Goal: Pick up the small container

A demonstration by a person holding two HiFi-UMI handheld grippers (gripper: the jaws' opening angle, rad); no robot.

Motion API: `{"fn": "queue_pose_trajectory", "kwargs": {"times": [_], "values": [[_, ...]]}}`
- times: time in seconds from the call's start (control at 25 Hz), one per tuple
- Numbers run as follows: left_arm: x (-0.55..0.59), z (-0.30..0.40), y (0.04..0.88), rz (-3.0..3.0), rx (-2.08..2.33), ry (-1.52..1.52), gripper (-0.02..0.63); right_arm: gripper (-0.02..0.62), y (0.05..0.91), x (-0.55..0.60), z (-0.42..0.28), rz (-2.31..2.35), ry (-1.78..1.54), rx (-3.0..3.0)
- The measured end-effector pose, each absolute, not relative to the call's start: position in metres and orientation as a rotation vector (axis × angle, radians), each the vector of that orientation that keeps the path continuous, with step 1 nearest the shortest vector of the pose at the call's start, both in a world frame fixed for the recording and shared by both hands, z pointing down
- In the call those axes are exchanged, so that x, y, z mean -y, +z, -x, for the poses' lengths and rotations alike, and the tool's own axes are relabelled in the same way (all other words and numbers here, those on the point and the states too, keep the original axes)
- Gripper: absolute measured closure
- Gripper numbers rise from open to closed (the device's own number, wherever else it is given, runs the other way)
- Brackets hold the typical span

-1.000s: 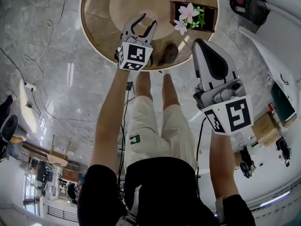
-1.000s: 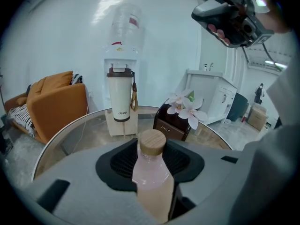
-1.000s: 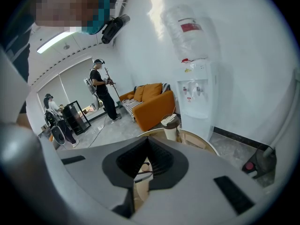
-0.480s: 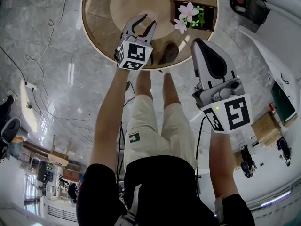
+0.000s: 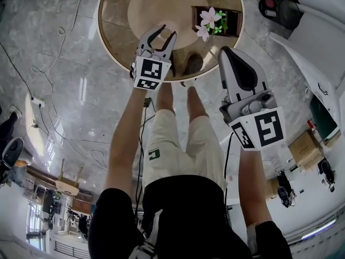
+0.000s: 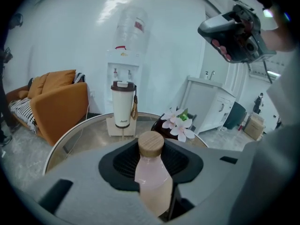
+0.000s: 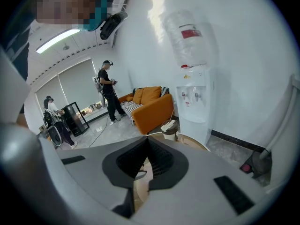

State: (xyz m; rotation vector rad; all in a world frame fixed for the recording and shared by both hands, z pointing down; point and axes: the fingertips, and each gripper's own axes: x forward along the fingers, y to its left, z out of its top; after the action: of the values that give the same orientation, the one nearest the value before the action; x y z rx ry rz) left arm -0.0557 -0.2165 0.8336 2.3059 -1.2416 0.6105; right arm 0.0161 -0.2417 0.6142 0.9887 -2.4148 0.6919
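Pink small container (image 6: 152, 182) smooth, slightly glossy; cap (image 6: 151, 144) matt wood (pale grain); floor (image 5: 54, 90) polished marble.

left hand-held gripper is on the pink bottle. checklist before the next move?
1. Container in the jaws: ok, the pink bottle with the wooden cap sits between the jaws of the left hand-held gripper.
2. Jaws closed on it: ok, both sides look pressed.
3. Bottle off the table: cannot tell, base hidden.
4. Path clear: ok, tumbler and flower box stand apart, farther back.
5. Other side: ok, right hand-held gripper has jaws together, empty.
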Motion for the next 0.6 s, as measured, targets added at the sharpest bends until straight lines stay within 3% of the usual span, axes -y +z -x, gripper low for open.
{"fn": "queue_pose_trajectory", "kwargs": {"times": [0.6], "values": [[0.228,0.068,0.651,-2.431,1.299,0.511,0.465,0.591,0.475,0.243,-0.010,-1.087,0.547,2.520]]}}
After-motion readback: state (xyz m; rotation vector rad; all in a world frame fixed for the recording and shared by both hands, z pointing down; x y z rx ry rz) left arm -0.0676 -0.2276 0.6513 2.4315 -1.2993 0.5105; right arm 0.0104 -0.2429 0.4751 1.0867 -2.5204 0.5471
